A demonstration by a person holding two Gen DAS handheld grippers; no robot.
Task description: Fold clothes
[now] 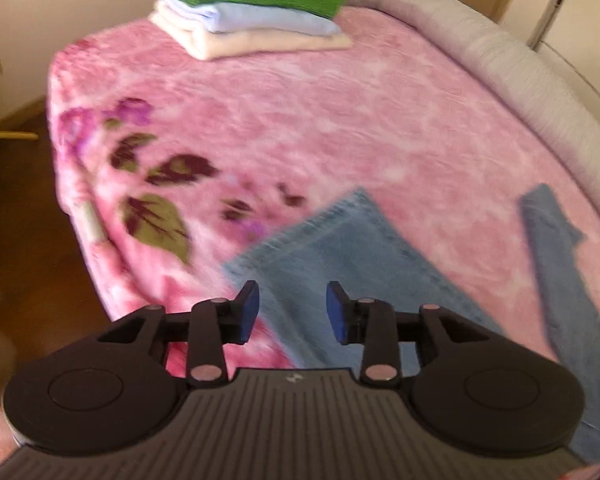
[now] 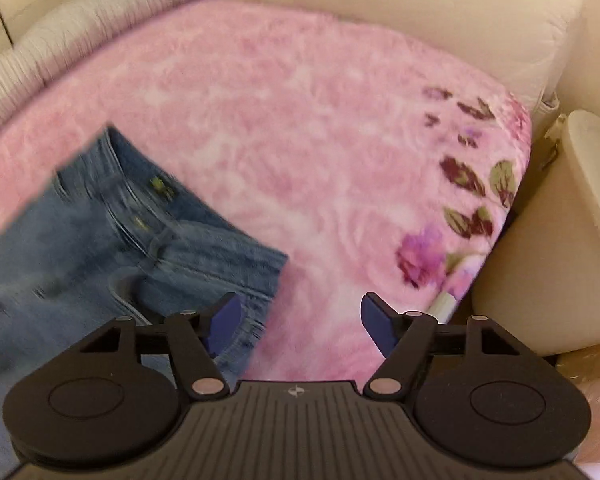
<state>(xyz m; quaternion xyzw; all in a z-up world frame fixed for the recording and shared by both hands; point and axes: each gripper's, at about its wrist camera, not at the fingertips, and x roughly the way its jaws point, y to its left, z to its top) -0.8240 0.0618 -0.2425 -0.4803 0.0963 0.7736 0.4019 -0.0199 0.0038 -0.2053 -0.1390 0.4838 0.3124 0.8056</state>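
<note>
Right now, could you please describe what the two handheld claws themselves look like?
Both look alike. The left claw and right claw each have two blue pads on black linkage arms with silvery pivot pins, two round black discs, and a ribbed dark grey body bearing a small pale logo. No cables or sleeves show.

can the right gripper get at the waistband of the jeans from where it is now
Probably yes. The right gripper hangs open and empty above the pink blanket, and the waistband of the jeans lies just to its left with nothing over it or in between.
</note>
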